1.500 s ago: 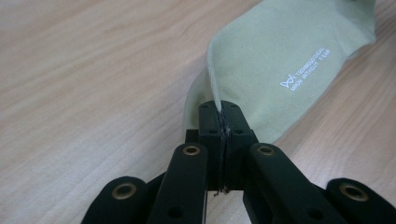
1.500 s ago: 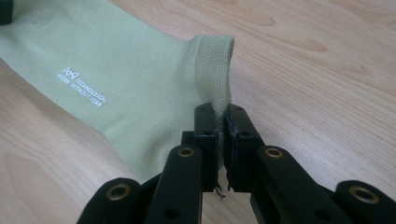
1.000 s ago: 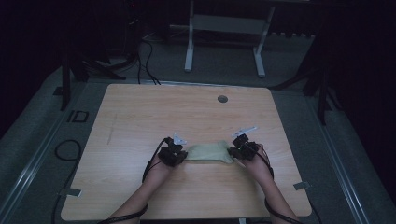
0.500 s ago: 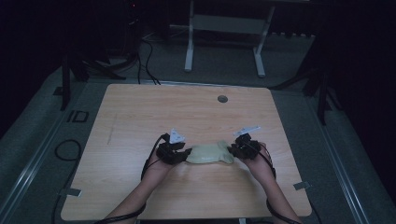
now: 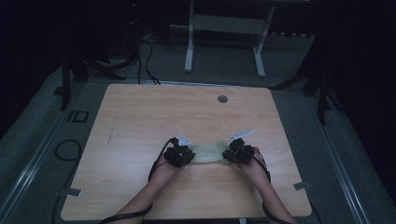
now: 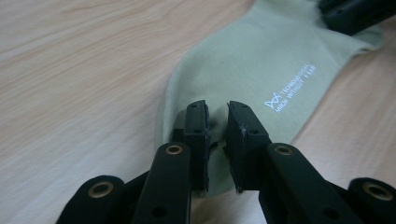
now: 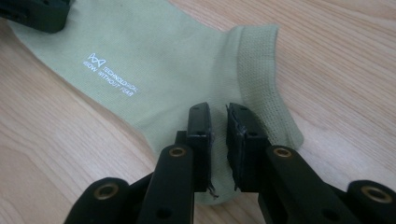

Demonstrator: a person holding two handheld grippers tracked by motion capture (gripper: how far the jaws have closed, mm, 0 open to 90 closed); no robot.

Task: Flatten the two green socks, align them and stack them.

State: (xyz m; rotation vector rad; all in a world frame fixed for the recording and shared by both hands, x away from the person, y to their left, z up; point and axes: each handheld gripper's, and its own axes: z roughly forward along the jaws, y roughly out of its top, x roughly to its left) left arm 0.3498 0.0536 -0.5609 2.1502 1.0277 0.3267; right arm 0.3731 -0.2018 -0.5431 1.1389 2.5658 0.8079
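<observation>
sock: pale green ankle sock (image 5: 208, 152) flat on table (image 5: 140, 121), near-centre, betw both grippers.
L gripper (image 6: 217, 122): at toe end, jaws just been closing, small gap left, fabric puckered betw pads – not clamped yet.
R gripper (image 7: 218, 122): near cuff, same.
tip: prob. close fully, pinch both layers, lift evenly.

The pale green sock (image 6: 261, 60) bears small white print beneath a little butterfly-like emblem (image 7: 97, 59), reading "TECHNOLOGICAL" over what looks like "VISION WITHOUT FEAR", though the second line is too small to be certain.
</observation>
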